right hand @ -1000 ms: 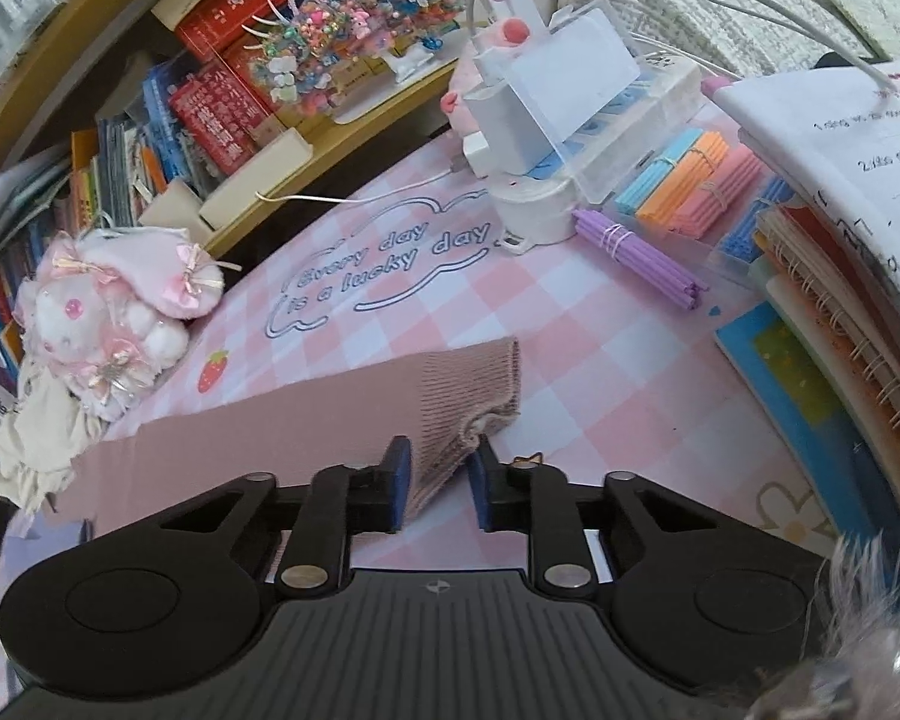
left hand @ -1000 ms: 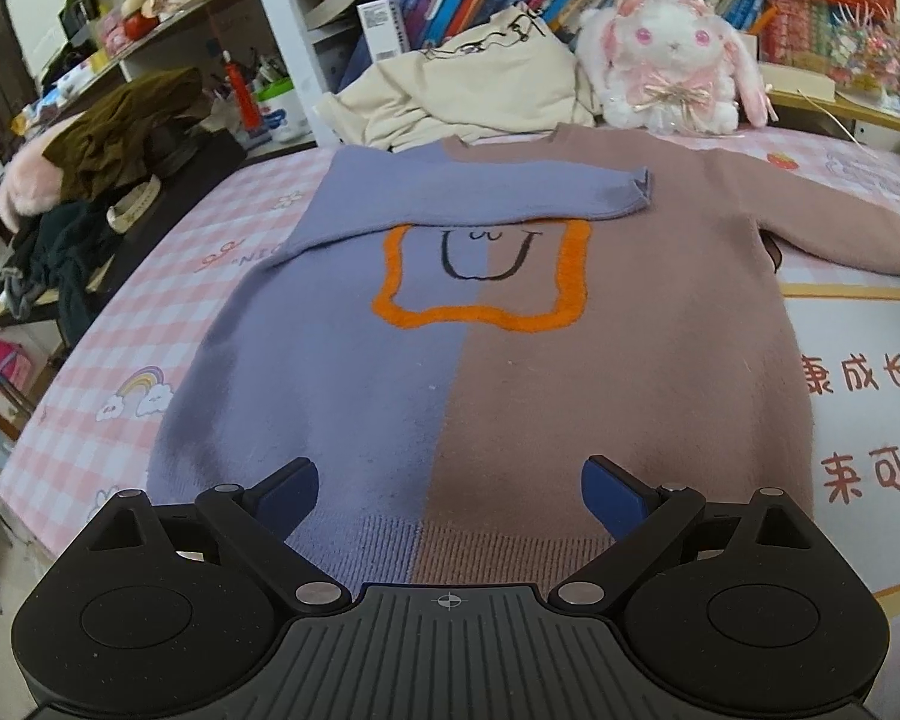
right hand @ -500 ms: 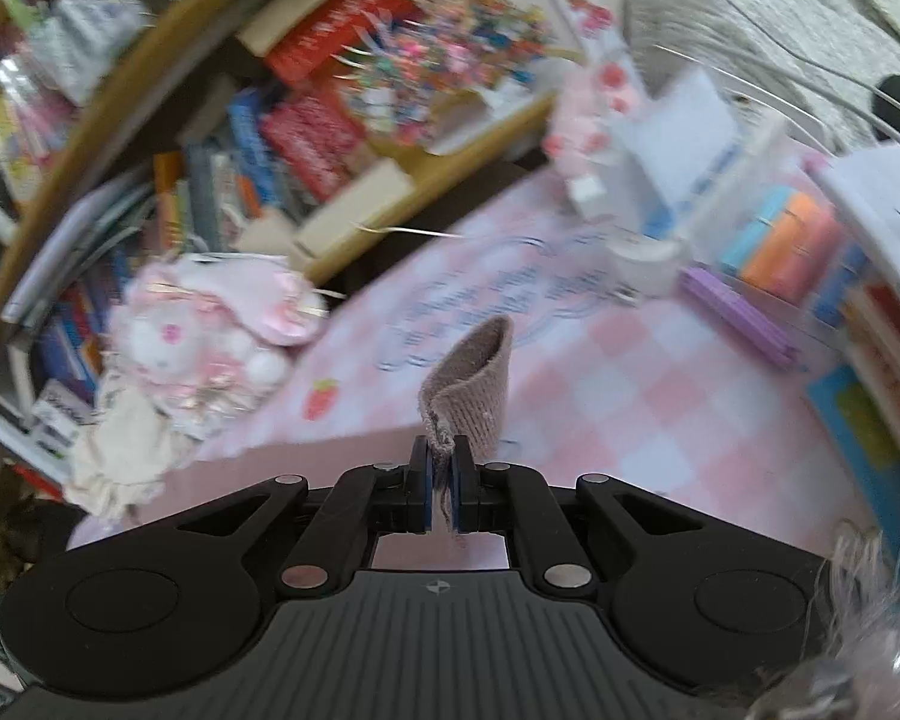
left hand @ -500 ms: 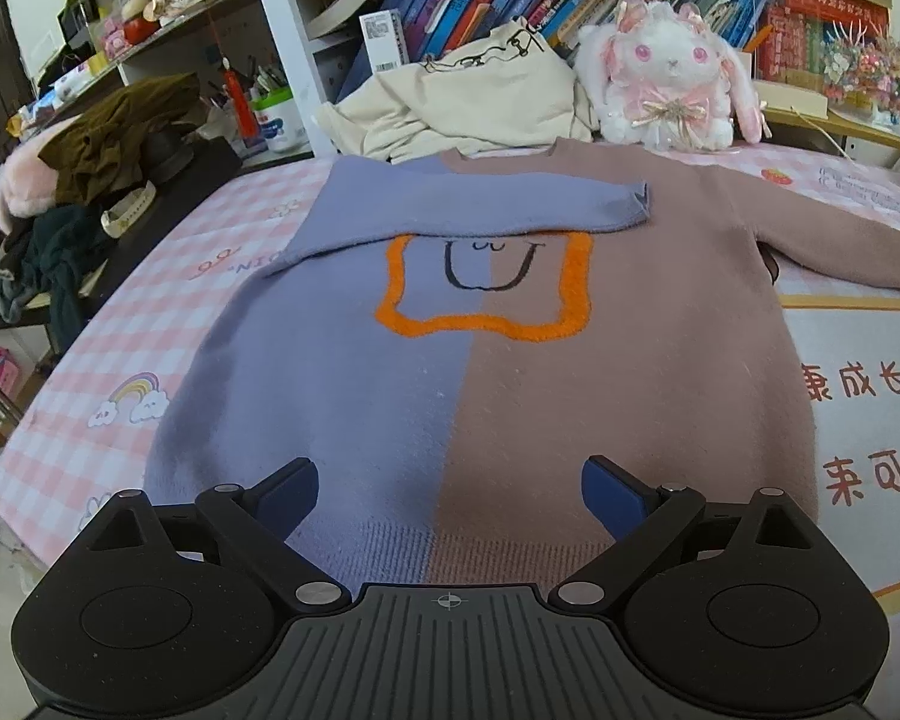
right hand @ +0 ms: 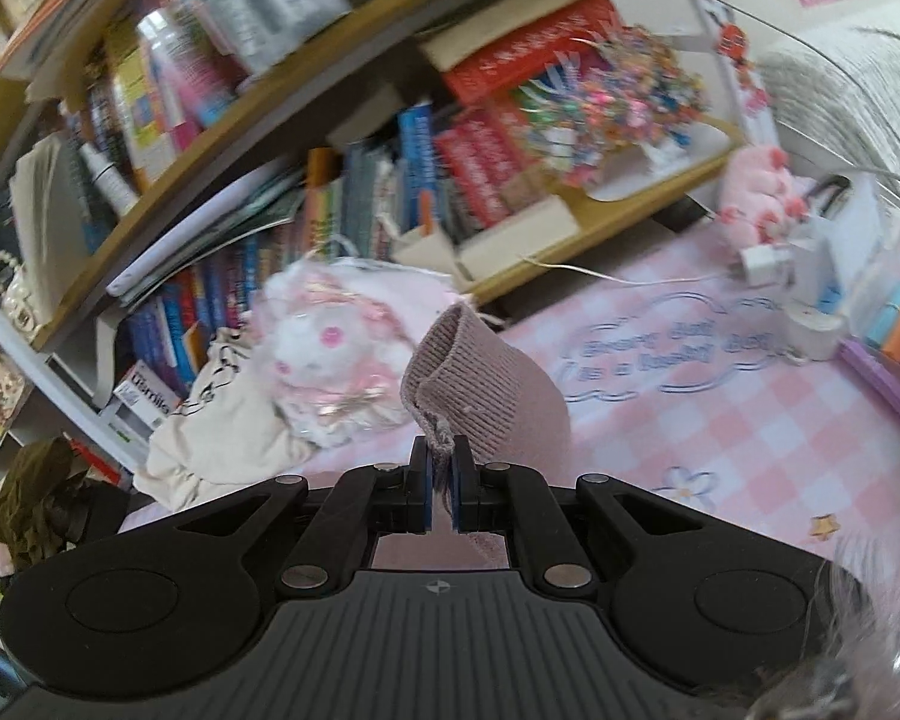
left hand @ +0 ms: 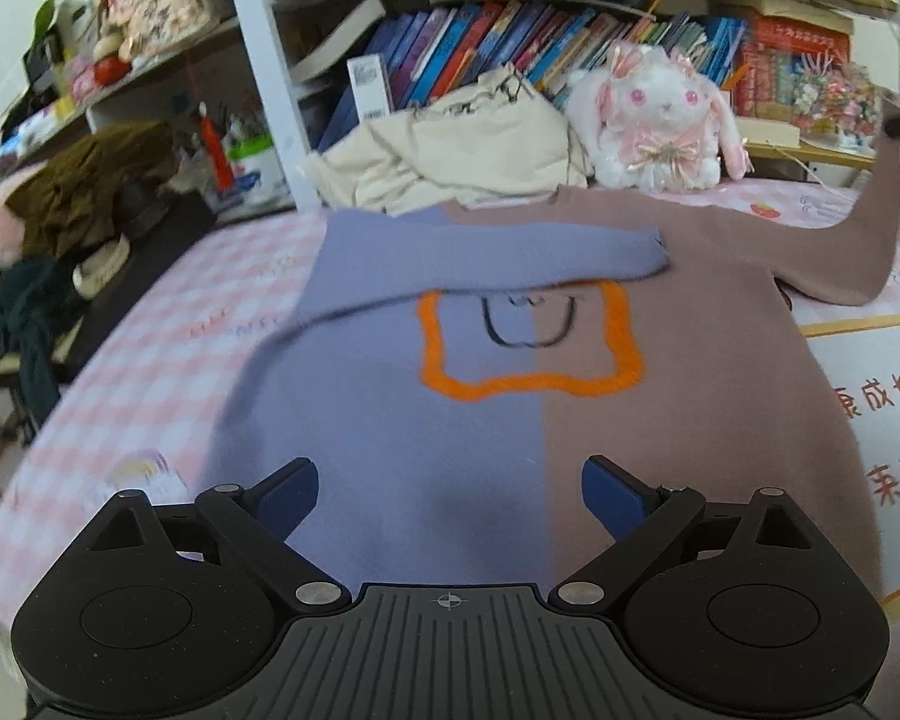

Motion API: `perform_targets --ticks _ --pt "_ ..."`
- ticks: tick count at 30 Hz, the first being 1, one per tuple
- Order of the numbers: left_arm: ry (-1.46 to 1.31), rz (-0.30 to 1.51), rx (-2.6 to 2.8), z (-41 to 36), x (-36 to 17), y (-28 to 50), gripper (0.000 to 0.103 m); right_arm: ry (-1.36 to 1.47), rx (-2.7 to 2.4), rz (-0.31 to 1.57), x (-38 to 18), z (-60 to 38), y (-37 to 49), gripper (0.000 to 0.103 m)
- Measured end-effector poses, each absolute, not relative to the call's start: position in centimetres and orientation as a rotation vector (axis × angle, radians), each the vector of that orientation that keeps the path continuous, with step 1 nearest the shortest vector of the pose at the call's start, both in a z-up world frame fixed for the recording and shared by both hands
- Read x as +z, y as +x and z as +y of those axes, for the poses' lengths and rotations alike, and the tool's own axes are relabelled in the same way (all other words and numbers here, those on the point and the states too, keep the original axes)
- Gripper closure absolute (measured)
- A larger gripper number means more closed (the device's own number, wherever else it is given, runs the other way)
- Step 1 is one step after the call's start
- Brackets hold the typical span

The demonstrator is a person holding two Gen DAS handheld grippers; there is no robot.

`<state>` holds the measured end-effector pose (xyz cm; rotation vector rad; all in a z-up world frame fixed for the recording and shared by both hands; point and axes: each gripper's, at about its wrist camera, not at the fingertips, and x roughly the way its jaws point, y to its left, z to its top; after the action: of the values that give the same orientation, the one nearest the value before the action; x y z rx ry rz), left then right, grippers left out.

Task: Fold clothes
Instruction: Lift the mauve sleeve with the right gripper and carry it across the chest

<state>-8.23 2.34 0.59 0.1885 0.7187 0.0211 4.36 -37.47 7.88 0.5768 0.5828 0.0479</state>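
The two-tone sweater (left hand: 450, 420) lies flat on the pink checked bed (left hand: 150, 348), its purple sleeve (left hand: 480, 252) folded across the chest. The right tool (right hand: 442, 480) pinches the brown sleeve's cuff (right hand: 468, 372), lifted. The left tool (left hand: 450, 489) hovers spread wide above the hem.

1. Left claw (left hand: 449, 495): jaws spread wide, blue pads apart, nothing between them, held low and pointing forward, level.
2. Right claw (right hand: 442, 483): jaws pressed together, pinching a ribbed sleeve cuff (right hand: 462, 384), raised above the bed surface, view tilted.
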Motion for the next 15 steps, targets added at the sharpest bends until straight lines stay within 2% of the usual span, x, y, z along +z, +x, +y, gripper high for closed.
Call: perform_targets --ticks 3,15 --pt "0.202 0.686 -0.016 4.2 1.1 -8.0 0.004 0.535 0.078 0.577 9.2 -33.9 5.4 0.097" --pt "0.320 0.593 -0.144 10.2 1.8 -7.9 0.004 0.434 0.221 0.542 12.3 -17.4 8.9 0.097"
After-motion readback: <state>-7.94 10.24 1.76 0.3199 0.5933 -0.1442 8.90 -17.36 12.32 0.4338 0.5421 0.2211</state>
